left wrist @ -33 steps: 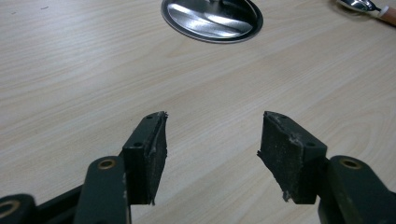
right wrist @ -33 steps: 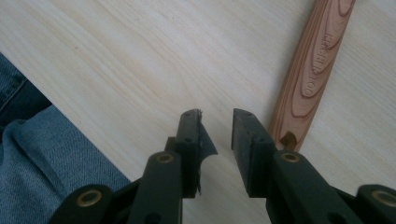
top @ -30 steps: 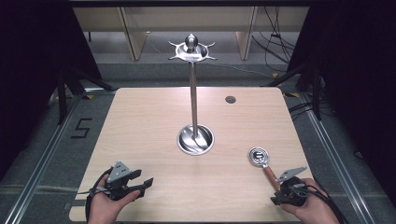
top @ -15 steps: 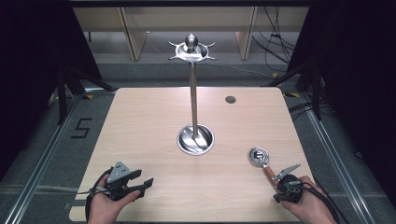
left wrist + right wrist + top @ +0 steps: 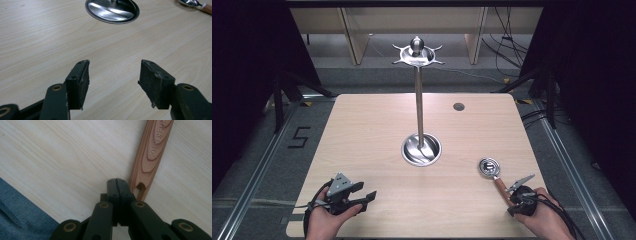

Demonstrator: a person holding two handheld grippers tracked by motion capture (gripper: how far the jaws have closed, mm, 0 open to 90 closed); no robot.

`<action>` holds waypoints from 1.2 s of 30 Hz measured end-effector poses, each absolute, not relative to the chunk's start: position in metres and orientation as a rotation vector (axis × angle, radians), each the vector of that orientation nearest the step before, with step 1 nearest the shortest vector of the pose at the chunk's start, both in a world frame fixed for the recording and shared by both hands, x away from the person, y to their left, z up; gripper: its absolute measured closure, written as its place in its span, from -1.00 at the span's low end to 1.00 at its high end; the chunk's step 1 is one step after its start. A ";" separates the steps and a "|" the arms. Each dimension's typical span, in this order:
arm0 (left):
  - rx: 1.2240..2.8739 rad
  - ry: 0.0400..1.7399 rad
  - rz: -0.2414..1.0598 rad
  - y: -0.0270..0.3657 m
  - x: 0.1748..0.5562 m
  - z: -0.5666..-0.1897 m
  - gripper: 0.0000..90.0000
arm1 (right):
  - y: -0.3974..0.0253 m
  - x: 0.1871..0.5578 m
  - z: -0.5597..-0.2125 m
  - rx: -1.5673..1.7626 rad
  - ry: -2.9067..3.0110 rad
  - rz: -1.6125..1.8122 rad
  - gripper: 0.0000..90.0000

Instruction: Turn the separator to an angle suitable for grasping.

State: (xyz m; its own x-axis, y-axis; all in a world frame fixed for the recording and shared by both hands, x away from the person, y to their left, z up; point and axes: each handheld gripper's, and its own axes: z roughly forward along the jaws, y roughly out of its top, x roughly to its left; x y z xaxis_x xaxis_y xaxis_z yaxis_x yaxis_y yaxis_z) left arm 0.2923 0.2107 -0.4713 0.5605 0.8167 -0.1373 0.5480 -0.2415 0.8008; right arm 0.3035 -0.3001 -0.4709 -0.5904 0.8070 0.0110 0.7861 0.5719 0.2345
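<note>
strainer (image 5: 489, 166) with wooden handle (image 5: 150, 152) lies on the bench (image 5: 372, 125) at its near right, mesh head toward the stand. left to right: left hand-held gripper (image 5: 362, 196) sits low at the near left edge, jaws spread wide, nothing between them, pads (image 5: 82, 82) over bare wood. chrome stand (image 5: 421, 150) is upright at mid-bench, round base on the surface. right hand-held gripper (image 5: 117, 183) has jaws pressed together, empty, tips just beside the handle's slotted end; contact cannot be told.
</note>
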 end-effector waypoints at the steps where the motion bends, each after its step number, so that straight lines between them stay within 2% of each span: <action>1: 1.928 1.102 0.390 0.211 0.292 -0.471 -0.11 | -0.299 0.303 -0.471 1.408 2.699 0.319 1.00; 18: 1.928 1.106 0.388 0.210 0.292 -0.472 -0.11 | -0.324 0.324 -0.471 1.436 2.633 0.246 1.00; 26: 1.938 1.106 0.393 0.211 0.293 -0.472 -0.11 | -0.350 0.363 -0.467 1.466 2.524 0.192 1.00; 36: 1.930 1.107 0.389 0.211 0.293 -0.472 -0.11 | -0.361 0.400 -0.467 1.530 2.440 0.185 1.00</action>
